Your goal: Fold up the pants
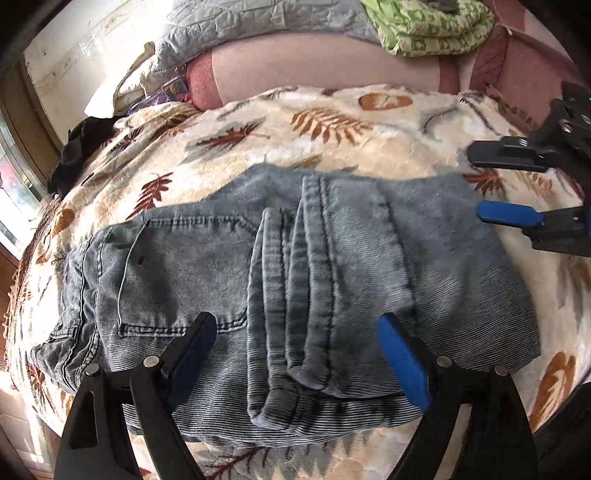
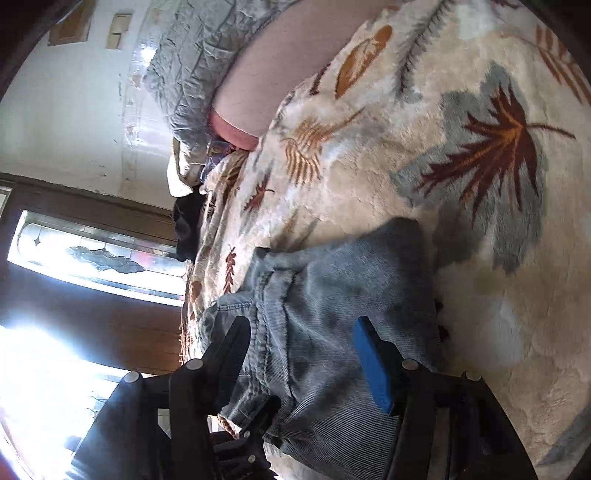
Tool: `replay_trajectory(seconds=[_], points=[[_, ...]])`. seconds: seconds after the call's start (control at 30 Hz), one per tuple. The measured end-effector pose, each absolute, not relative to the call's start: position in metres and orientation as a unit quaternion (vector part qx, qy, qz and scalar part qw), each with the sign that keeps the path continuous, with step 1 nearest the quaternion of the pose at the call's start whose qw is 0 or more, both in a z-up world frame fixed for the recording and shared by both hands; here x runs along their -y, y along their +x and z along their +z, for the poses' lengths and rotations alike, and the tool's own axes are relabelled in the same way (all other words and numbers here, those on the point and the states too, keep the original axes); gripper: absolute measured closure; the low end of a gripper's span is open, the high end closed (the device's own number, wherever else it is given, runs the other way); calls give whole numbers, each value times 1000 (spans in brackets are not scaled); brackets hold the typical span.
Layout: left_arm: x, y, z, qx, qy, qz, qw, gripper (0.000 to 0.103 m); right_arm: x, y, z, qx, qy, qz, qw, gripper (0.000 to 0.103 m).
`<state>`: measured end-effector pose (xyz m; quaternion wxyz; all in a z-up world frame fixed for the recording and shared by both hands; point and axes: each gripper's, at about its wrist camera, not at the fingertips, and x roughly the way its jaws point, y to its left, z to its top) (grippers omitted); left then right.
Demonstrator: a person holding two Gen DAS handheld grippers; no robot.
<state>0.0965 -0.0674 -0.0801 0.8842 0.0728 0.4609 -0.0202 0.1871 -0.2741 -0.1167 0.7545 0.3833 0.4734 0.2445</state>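
The light blue denim pants [image 1: 295,280] lie folded into a compact stack on the leaf-print blanket [image 1: 332,122]. My left gripper [image 1: 295,332] hovers open over the near edge of the pants, fingers on either side of the folded legs, holding nothing. My right gripper [image 1: 474,182] shows at the right edge of the left wrist view, open, fingers apart just beyond the right end of the pants. In the right wrist view the right gripper [image 2: 301,332] is open over the pants [image 2: 332,295], not gripping them.
A pink pillow [image 1: 332,70], a grey quilt [image 1: 240,22] and green patterned bedding [image 1: 424,26] lie at the head of the bed. A black garment [image 1: 81,147] sits at the left bed edge. A window [image 2: 92,254] and wooden wall lie beyond that edge.
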Motion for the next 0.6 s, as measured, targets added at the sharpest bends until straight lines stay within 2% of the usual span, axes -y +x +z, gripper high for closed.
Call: replay_trajectory(seconds=[0.03, 0.1, 0.2, 0.3, 0.33, 0.43, 0.6], points=[[72, 95, -73, -453, 60, -36, 889, 13, 275, 195, -112, -470, 379, 248, 758, 41], [82, 96, -66, -454, 29, -75, 888, 13, 274, 213, -115, -485, 362, 237, 760, 33], [102, 100, -74, -472, -18, -129, 872, 13, 277, 237, -153, -537, 362, 217, 730, 33], [128, 104, -107, -518, 24, -128, 845, 14, 282, 231, -133, -508, 350, 243, 748, 33], [133, 102, -110, -511, 42, -124, 849, 14, 285, 227, -123, -499, 340, 250, 757, 33], [137, 94, -98, -501, 32, -135, 854, 14, 297, 222, -105, -499, 289, 230, 784, 33], [123, 67, -79, -484, -51, -178, 855, 14, 314, 220, -128, -534, 270, 227, 769, 33]])
